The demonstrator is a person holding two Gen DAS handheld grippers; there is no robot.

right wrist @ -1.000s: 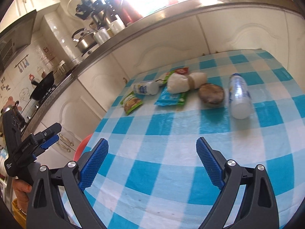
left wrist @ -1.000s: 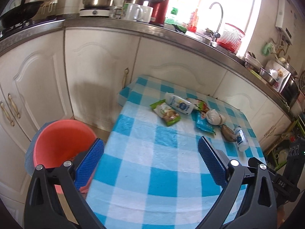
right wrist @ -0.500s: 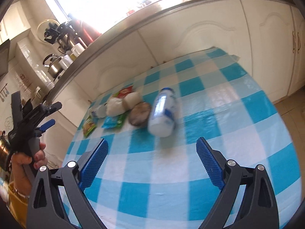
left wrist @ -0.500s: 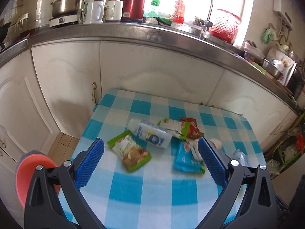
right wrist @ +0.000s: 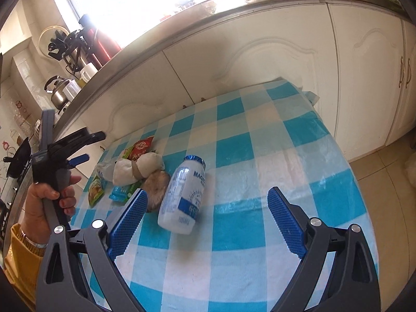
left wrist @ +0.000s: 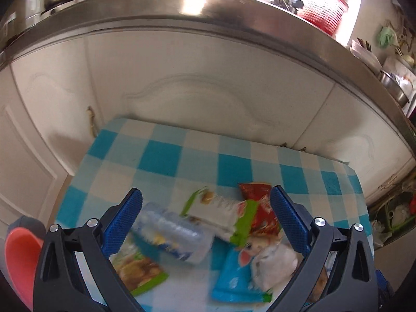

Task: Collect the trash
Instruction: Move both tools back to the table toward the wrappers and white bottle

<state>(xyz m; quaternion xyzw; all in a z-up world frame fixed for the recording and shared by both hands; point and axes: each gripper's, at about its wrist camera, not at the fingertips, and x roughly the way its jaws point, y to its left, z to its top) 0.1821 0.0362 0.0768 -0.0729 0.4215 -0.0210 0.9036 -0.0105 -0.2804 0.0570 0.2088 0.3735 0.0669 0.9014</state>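
From your left wrist camera, your left hand-held gripper hovers spread wide and empty over a heap of trash on the checked desk: a clear bottle lying between the fingers, a green-edged wrapper, a red packet, a blue packet and a white wad. A red bucket sits at lower left.

From your right wrist camera, your right hand-held gripper also gapes wide, holding nothing, with a white bottle lying on its side between the fingers, beside a brown lump.
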